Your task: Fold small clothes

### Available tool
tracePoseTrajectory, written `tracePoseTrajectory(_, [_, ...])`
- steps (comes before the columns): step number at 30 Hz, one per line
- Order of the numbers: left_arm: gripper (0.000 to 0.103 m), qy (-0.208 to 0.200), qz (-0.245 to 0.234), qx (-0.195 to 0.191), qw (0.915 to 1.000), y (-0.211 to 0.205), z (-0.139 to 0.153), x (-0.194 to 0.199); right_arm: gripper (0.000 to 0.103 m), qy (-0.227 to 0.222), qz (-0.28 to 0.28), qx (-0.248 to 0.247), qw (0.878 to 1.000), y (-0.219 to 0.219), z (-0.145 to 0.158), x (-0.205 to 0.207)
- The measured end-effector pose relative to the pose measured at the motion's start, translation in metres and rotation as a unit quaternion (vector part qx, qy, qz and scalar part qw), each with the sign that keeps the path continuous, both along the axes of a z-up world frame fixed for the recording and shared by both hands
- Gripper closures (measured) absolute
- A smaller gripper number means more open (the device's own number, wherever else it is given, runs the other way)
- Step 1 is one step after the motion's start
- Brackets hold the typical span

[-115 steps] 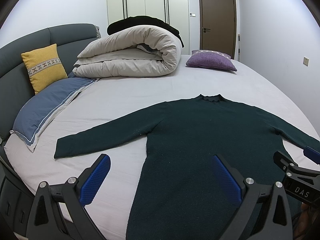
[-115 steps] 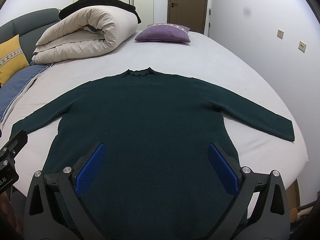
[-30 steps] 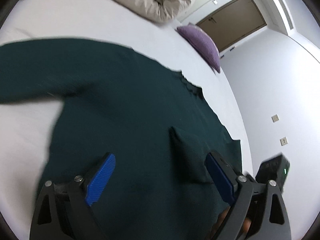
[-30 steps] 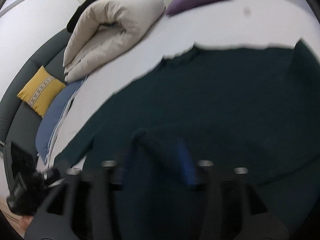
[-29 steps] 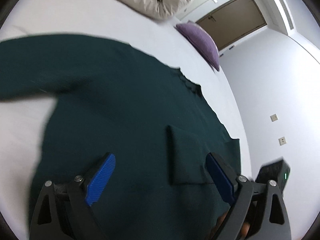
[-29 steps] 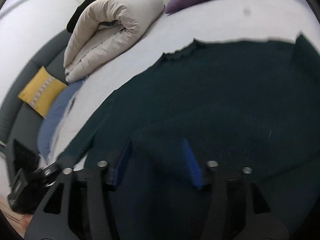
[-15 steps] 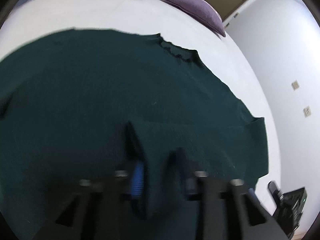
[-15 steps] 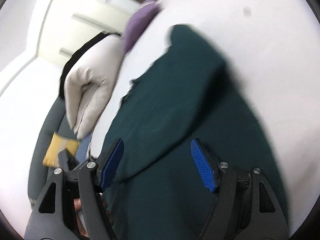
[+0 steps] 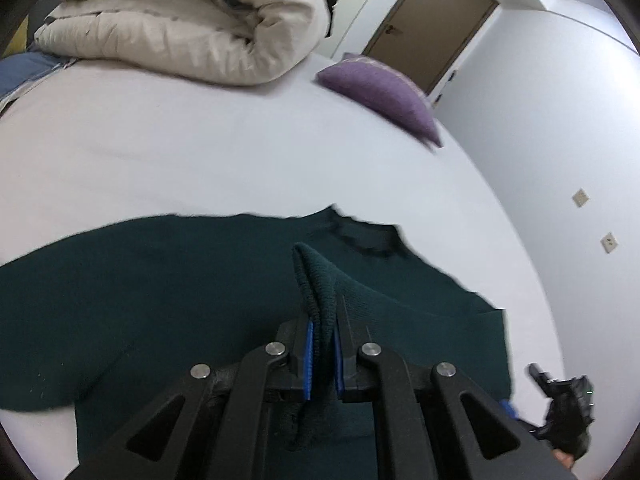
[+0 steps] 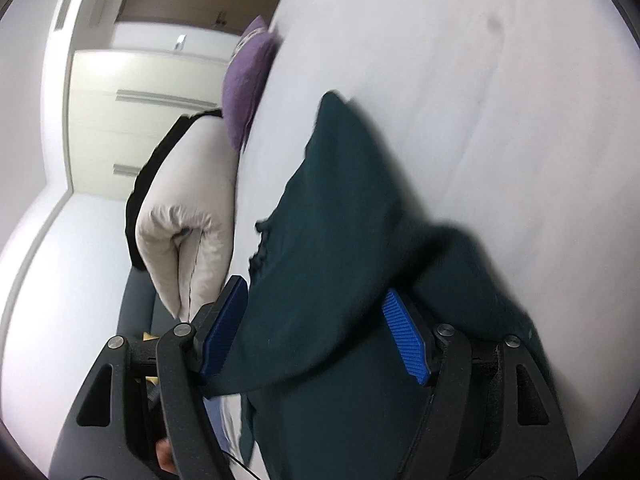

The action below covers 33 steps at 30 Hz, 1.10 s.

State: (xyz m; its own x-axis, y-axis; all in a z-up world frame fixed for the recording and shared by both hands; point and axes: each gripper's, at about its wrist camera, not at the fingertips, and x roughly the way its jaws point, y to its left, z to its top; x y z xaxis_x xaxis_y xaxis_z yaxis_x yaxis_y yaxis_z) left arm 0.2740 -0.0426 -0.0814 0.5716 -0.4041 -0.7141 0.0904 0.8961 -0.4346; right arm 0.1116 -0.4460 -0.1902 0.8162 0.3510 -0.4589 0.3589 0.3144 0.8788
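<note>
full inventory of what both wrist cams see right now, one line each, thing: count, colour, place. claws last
sweater: 1, dark green, spread on the bed, one fold pinched up
bed sheet: 1, white, under the sweater
duvet: 1, beige, rolled at the far end of the bed
cushion: 1, purple, right of the duvet
pillow: 1, blue, far left edge, mostly cut off
door: 1, brown, back wall
wall sockets: 2, pale, right wall
wardrobe: 1, cream, behind the bed
left claw: 1, black with blue pads, shut on a sweater fold
right claw: 1, black with blue pads, jaws closing, sweater cloth between them
</note>
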Motion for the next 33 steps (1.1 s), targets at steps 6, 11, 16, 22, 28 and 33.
tracePoseTrajectory(6, [0.094, 0.046, 0.018, -0.009, 0.9988, 0.006, -0.059, 0.019, 0.074, 0.006, -0.044, 0.0, 0.999, -0.028, -0.017, -0.007])
tracePoseTrajectory(11, [0.094, 0.025, 0.012, -0.003, 0.9996, 0.008, -0.055, 0.011, 0.074, -0.004, -0.032, -0.027, 0.999, -0.034, -0.018, -0.013])
tracePoseTrajectory(16, [0.09, 0.015, 0.005, 0.005, 0.9999, 0.006, -0.061, 0.009, 0.069, 0.014, 0.015, -0.095, 0.995, -0.014, 0.027, -0.011])
tracePoseTrajectory(22, [0.089, -0.01, 0.002, 0.023, 0.9997, 0.001, -0.067, 0.002, 0.062, 0.039, 0.041, -0.241, 0.969, -0.012, 0.063, 0.032])
tracePoseTrajectory(28, [0.089, -0.019, 0.005, 0.017, 0.9997, -0.001, -0.072, 0.004, 0.085, 0.13, 0.088, -0.354, 0.922, -0.011, 0.032, 0.113])
tracePoseTrajectory(33, [0.088, -0.02, 0.008, -0.004, 0.9998, 0.005, -0.078, 0.007, 0.097, 0.136, 0.069, -0.4, 0.904, -0.018, 0.028, 0.125])
